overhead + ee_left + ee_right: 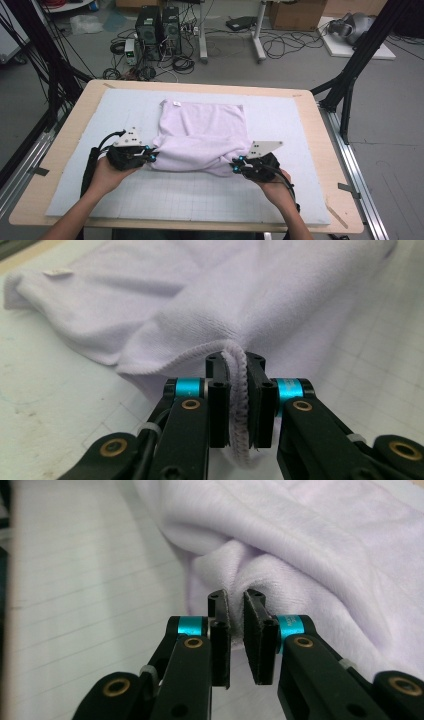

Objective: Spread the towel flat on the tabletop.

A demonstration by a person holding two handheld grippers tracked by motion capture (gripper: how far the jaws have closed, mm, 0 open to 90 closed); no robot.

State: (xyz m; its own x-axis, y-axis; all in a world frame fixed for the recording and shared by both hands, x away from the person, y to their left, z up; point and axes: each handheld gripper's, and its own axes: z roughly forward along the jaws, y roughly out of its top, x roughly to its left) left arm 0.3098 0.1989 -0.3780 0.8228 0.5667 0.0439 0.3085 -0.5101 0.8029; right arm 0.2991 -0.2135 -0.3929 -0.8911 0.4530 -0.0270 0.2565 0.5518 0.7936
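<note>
towel [280, 305] hem btwn left jaws

the left gripper [239, 405] has its two black fingers [219, 412] clamped on the stitched hem of a pale lilac towel [210, 305] — the hem runs as a thick ridged cord straight up between the pads and curls over their tips. beyond the fingers the towel rises in a soft fold and spreads away, a small white tag [57, 273] lying near its far left corner. under the towel, on both sides of it, lies a light gridded surface [60, 390] — scuffed to the towel's left.
</note>
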